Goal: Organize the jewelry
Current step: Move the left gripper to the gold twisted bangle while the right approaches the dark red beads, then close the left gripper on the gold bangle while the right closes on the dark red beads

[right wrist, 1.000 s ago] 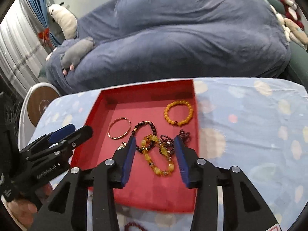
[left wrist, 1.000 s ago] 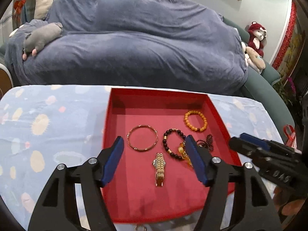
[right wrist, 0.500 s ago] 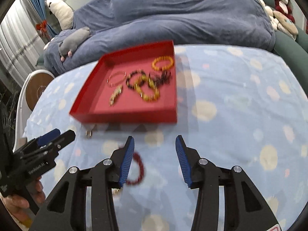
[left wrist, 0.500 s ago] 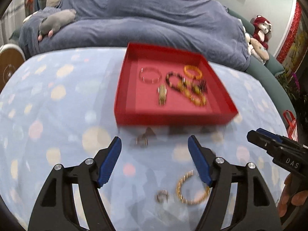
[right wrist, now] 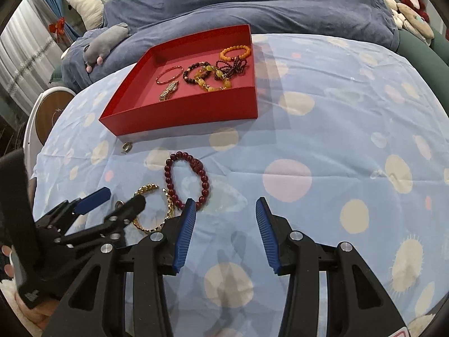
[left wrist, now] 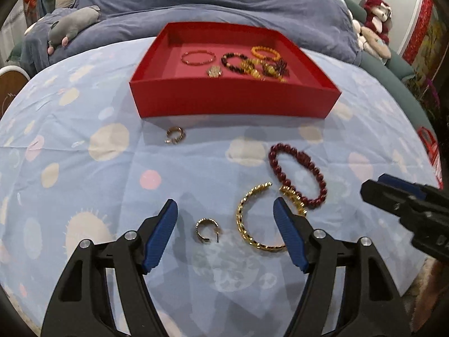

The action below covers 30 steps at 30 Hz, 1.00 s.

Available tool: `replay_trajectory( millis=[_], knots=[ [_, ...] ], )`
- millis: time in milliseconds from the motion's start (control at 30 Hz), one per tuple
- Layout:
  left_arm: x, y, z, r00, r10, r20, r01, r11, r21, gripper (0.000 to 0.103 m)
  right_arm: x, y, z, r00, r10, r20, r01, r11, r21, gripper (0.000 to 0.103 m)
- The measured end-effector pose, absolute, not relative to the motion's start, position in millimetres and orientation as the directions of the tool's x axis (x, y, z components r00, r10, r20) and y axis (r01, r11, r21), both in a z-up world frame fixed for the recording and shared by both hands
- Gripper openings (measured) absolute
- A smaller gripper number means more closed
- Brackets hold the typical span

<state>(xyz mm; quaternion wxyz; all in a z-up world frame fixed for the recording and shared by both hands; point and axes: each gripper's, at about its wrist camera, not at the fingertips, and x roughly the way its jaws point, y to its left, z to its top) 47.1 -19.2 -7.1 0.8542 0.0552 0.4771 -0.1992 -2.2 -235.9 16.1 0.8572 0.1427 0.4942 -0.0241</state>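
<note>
Both hand-held grippers: spread, pinching nothing
Between my left hand-held gripper (left wrist: 225,231) pads: gold earring (left wrist: 207,230), twisted gold bangle (left wrist: 254,219)
Beside my right hand-held gripper (right wrist: 225,231): dark red bead bracelet (right wrist: 186,178)

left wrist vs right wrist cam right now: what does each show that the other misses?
Left wrist only: the small gold hoop earring lying whole between the left gripper's open jaws, and the red plush monkey.

Right wrist only: the right gripper with open jaws over bare cloth, and the white round stool.

Both: red tray, dark red bead bracelet, twisted gold bangle, gold ring near the tray.
</note>
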Motion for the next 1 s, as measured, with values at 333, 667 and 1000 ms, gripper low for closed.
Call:
replay_trajectory(
  millis=[333, 667, 1000],
  knots=[
    [47, -30, -4, 0.474, -0.319, -0.82, 0.43, 0.897, -0.1, 0.06, 0, -236, 10, 0.507, 0.102, -0.856, 0.188, 0.956, 0.225, 0.044],
    [36, -49, -8, 0.442, -0.331, -0.834, 0.49, 0.868, -0.085, 0.072, 0, -246, 14, 0.514, 0.085, -0.853, 0.211, 0.952, 0.222, 0.044],
    [40, -45, -12, 0.446, -0.338, -0.829, 0.496, 0.864, -0.085, 0.056, 7, -235, 9, 0.503, 0.114, -0.857, 0.177, 0.957, 0.231, 0.044]
  ],
)
